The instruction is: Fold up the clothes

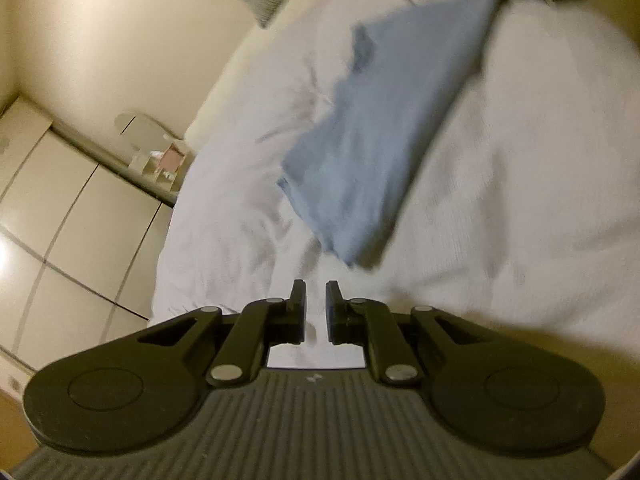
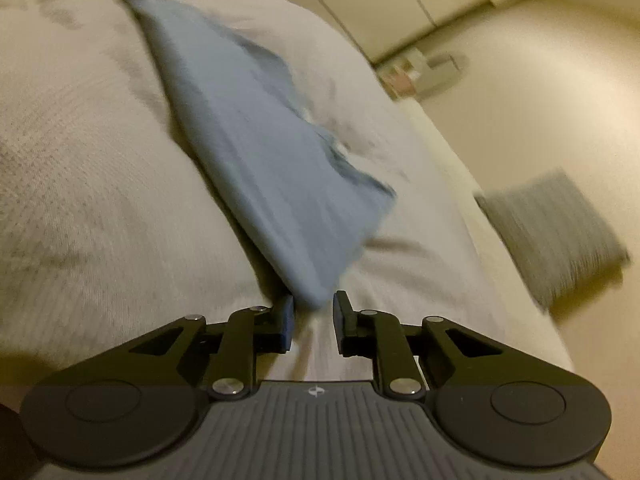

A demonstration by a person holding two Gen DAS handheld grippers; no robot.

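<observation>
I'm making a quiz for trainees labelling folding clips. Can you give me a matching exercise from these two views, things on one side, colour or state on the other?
Things:
1. cloth
2. pillow
3. bedcover
4. left tool

Colour or state:
a. white and wrinkled
b. ribbed grey
c. blue, one corner reaching the right tool
d. black, nothing between its fingers

Pairs: 1-c, 2-b, 3-a, 4-d
</observation>
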